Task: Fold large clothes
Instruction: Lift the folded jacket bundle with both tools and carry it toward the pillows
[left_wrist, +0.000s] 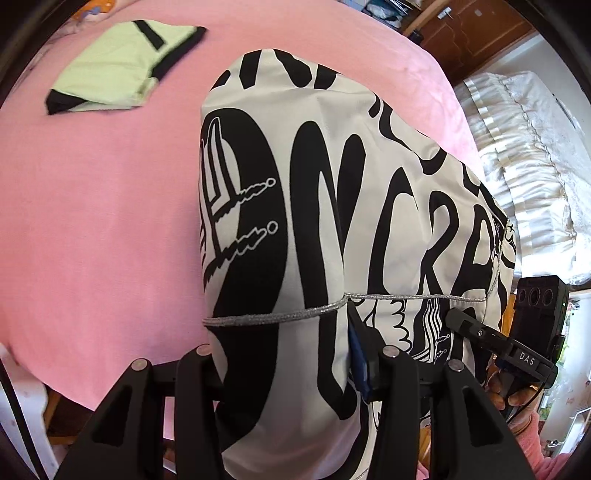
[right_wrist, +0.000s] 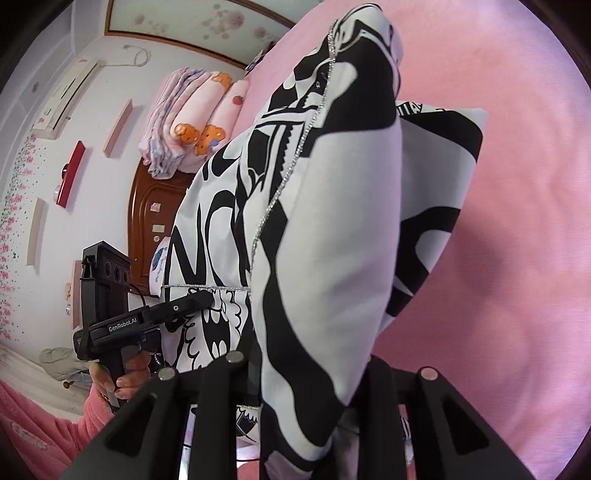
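A large white garment with bold black lettering (left_wrist: 332, 206) and a thin silver trim hangs in the air over a pink bed (left_wrist: 92, 203). My left gripper (left_wrist: 291, 373) is shut on its near edge; the cloth drapes over the jaws. My right gripper (right_wrist: 303, 387) is shut on another part of the same garment (right_wrist: 325, 229), which bulges up before the camera. The right gripper also shows in the left wrist view (left_wrist: 480, 332), touching the garment's right side. The left gripper shows in the right wrist view (right_wrist: 177, 310) at the garment's left side.
A folded pale green and black garment (left_wrist: 122, 66) lies on the far left of the pink bed. A white ruffled cover (left_wrist: 524, 166) is at the right. Stacked pink bedding (right_wrist: 199, 122), a wooden headboard (right_wrist: 151, 206) and wall shelves are at the left of the right wrist view.
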